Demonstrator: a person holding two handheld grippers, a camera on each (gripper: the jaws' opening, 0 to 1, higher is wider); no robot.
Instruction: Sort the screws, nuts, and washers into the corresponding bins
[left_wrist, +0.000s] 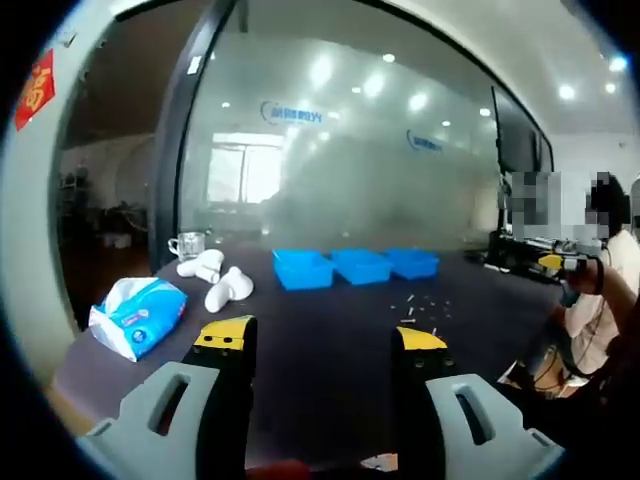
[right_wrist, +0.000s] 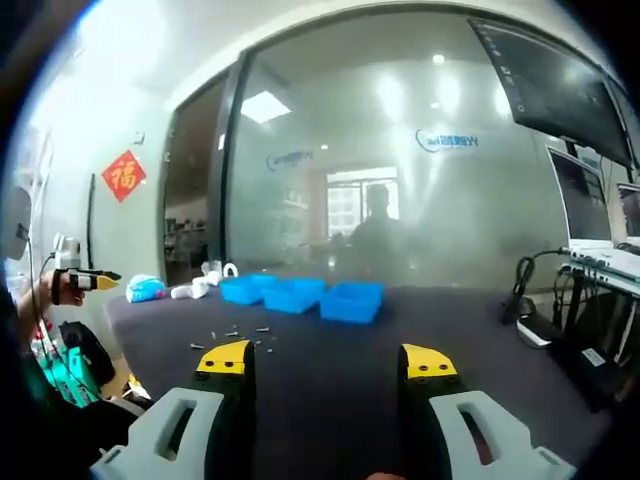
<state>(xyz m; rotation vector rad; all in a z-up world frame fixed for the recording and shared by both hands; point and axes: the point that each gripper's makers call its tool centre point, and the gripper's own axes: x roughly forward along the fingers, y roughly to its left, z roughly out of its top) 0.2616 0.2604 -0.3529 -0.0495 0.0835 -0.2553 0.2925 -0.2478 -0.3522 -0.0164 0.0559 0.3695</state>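
frosted glass walls with ceiling lights reflected in them stand behind a dark bench (left_wrist: 330, 350) in an office room. three blue bins (left_wrist: 357, 266) sit in a row toward the far side of the bench, touching or nearly so. a scatter of small pale hardware (left_wrist: 420, 305), screws, nuts and washers too small to tell apart, lies loose on the bench on the near side of the bins; in the right gripper view the same scatter (right_wrist: 240, 335) lies left of centre, short of the bins (right_wrist: 305, 294). in the left gripper view a blue and white tissue pack (left_wrist: 137, 316) lies at the bench's left edge, with white rounded objects (left_wrist: 220, 280) beyond it and a clear glass cup (left_wrist: 186, 244) behind those. a red paper decoration (right_wrist: 123, 175) hangs on the wall in the right gripper view, and monitors (right_wrist: 590, 205) stand at the right

the left gripper (left_wrist: 325, 340) has its yellow-tipped jaws wide apart with nothing between them, above the bench. the right gripper (right_wrist: 327, 360) is likewise spread wide and empty. each gripper shows far off in the other's view, held by a person at the bench's edge
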